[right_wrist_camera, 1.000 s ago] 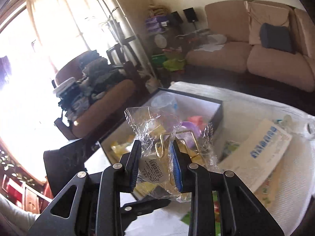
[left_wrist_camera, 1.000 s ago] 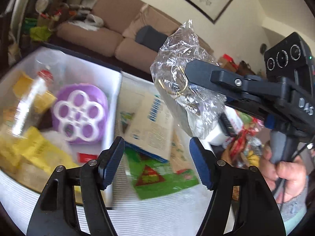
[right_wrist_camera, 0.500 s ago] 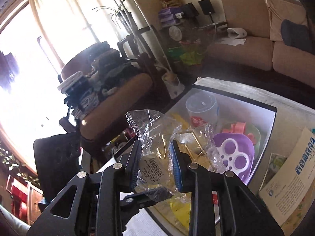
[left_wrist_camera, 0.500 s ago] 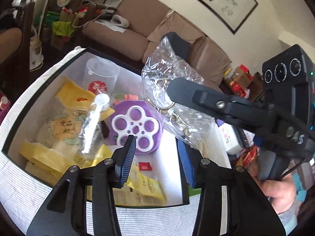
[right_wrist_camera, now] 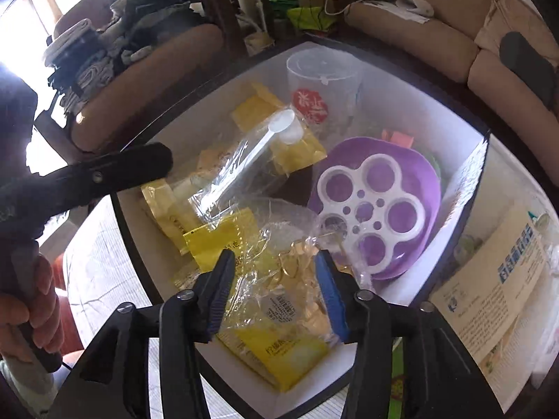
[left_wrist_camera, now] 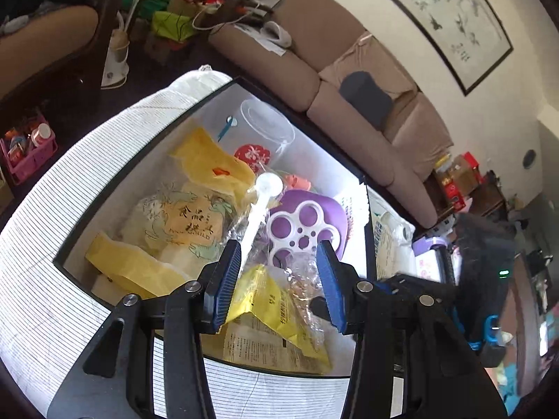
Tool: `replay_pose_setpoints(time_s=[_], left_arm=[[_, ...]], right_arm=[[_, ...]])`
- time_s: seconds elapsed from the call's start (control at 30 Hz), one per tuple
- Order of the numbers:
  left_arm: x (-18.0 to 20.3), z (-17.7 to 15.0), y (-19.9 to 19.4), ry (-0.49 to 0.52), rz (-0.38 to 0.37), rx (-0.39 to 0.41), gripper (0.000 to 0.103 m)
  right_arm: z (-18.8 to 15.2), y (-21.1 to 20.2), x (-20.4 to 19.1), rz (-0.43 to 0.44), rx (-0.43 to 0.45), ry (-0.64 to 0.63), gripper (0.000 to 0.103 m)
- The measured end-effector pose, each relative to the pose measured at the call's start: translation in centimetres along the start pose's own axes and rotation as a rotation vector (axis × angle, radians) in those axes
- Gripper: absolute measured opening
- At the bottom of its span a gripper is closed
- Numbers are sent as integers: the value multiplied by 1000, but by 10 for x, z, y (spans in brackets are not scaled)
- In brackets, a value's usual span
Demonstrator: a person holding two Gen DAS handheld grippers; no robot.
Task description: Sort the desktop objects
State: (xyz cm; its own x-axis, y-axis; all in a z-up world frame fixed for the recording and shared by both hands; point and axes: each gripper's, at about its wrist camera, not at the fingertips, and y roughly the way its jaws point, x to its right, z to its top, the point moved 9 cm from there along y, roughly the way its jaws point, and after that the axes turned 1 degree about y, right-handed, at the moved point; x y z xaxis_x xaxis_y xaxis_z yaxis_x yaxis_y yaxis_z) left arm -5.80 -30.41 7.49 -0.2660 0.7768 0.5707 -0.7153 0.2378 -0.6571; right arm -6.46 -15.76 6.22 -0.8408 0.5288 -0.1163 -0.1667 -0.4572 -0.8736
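Note:
A white-walled box [right_wrist_camera: 419,104] with a dark rim holds yellow packets [right_wrist_camera: 279,352], a bagged white scoop [right_wrist_camera: 269,139], a clear cup [right_wrist_camera: 321,76] and a purple bowl with a white holed lid [right_wrist_camera: 377,209]. A clear bag of gold hooks [right_wrist_camera: 290,279] lies on the packets. My right gripper [right_wrist_camera: 274,262] hangs just over it, jaws opening, pads off the plastic. My left gripper [left_wrist_camera: 278,251] hovers open over the same box [left_wrist_camera: 314,160] with nothing held; the clear bag [left_wrist_camera: 300,279] lies below it. A left finger [right_wrist_camera: 104,171] shows at the box's left edge.
A printed booklet [right_wrist_camera: 499,286] lies on the striped cloth [left_wrist_camera: 70,244] right of the box. A brown sofa [left_wrist_camera: 349,70] stands behind. A person's hand [right_wrist_camera: 28,300] holds the left gripper's handle. Clutter and a chair stand at the far left.
Both grippers swung from the booklet side to above the box and dipped. The right jaws spread and let go of the clear bag, which now rests on the packets. The left jaws narrowed.

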Motion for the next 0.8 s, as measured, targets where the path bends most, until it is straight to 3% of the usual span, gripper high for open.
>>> replay_pose_setpoints(time_s=[0.17,0.3,0.47,0.5,0.6,0.7,0.8], left_arm=[[18,-8,7,51,-16,-12,47],[47,-16,22,174,-3,-12,52],[55,-59,72,191,10,-230,49],[56,-62,77,207,25,-242,49],[55,-55,66,138,19,-205,52],[55,-33,41,137,47,-55,60],[66,-15,19,141,0,52,65]], right_arm=[[9,-43,16,-52,83,3,64],[-1,-74,44,-106,150,37,64],[-23,-114,123,-213,217,169,64],[-31,-123,148,-239,229,217,65],[-55,-145,220,-274,273,387,65],[-80,-158,282,-308,313,520,65],[-95,-157,323,-291,336,608,65]])
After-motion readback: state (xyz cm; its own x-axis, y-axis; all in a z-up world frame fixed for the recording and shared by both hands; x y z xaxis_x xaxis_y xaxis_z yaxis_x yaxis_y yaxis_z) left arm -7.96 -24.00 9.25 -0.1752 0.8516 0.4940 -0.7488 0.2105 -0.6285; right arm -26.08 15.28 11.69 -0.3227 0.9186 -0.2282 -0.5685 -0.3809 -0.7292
